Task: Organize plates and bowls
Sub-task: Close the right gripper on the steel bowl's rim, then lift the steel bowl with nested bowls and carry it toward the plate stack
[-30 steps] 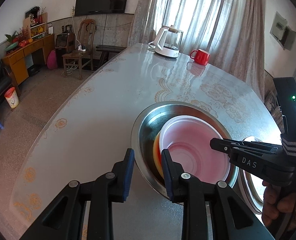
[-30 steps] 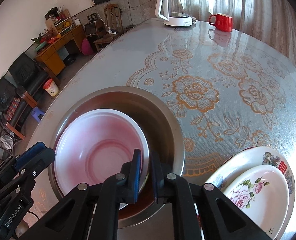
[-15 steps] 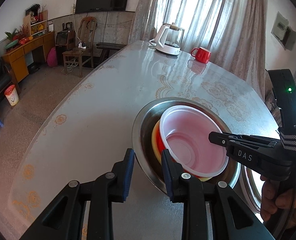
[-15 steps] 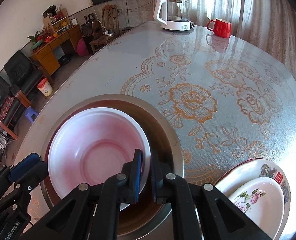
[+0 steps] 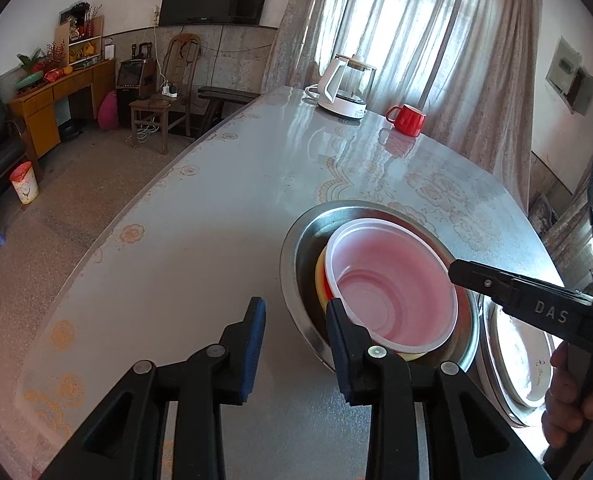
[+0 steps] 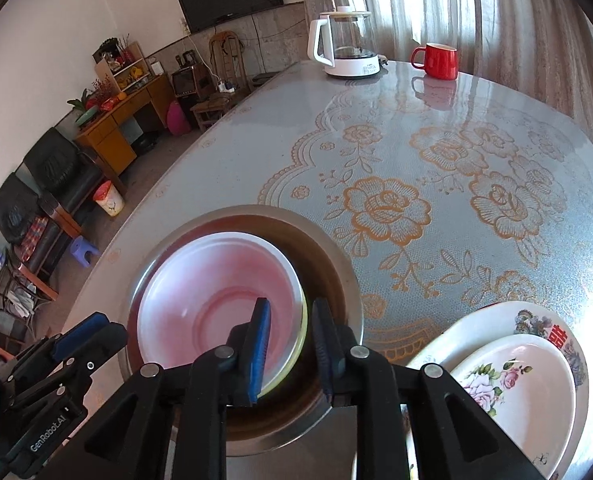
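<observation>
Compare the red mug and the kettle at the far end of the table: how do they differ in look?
The red mug is solid red and opaque; the kettle has a clear glass body on a white base. The mug is short and open on top; the kettle stands taller, with a lid. Both stand upright, apart from each other, each with its handle to the left in the right wrist view.

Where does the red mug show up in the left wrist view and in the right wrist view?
Left wrist: the red mug stands at upper right of centre, at the table's far end.
Right wrist: the red mug sits near the top, right of centre.
Shared landmark: the white kettle just left of it in both.
</observation>
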Motion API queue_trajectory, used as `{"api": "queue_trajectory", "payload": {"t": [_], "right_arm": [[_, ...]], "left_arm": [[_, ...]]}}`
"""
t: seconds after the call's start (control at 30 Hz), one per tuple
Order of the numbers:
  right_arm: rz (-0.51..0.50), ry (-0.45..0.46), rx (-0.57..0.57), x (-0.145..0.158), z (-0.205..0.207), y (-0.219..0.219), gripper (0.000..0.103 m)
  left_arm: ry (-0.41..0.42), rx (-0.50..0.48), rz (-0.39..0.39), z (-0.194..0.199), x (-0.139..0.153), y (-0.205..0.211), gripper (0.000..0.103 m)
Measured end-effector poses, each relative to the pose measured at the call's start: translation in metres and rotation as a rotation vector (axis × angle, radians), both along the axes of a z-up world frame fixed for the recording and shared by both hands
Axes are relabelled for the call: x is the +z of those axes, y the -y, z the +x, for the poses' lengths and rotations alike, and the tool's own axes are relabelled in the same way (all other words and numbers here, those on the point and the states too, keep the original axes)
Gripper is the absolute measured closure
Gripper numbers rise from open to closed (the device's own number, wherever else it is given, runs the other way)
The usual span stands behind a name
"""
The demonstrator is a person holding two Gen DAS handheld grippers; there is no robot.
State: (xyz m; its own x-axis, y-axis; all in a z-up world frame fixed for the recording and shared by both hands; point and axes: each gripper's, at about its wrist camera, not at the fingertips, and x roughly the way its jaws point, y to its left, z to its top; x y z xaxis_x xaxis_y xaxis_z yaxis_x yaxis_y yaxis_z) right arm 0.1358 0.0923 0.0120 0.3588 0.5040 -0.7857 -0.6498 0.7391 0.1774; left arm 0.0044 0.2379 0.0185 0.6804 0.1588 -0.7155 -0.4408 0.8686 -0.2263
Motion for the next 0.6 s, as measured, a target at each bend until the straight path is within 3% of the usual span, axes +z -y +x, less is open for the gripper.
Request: {"api": "queue_trajectory", "payload": {"t": [0.3, 0.43, 0.6], "right_arm": [[-0.006, 0.039, 0.089, 0.0, -0.032, 0.0, 0.082], [-0.038, 0.037, 0.061, -0.01, -0.03, -0.001, 0.082], [-0.004, 0.039, 0.053, -0.004, -0.03, 0.008, 0.081]], "left_arm": [[-0.015, 0.002, 0.011, -0.001, -0.003, 0.004, 0.071], [-0.016, 0.001, 0.017, -0.004, -0.004, 0.005, 0.071], [-0.011, 0.0, 0.023, -0.006, -0.004, 0.003, 0.071]]}}
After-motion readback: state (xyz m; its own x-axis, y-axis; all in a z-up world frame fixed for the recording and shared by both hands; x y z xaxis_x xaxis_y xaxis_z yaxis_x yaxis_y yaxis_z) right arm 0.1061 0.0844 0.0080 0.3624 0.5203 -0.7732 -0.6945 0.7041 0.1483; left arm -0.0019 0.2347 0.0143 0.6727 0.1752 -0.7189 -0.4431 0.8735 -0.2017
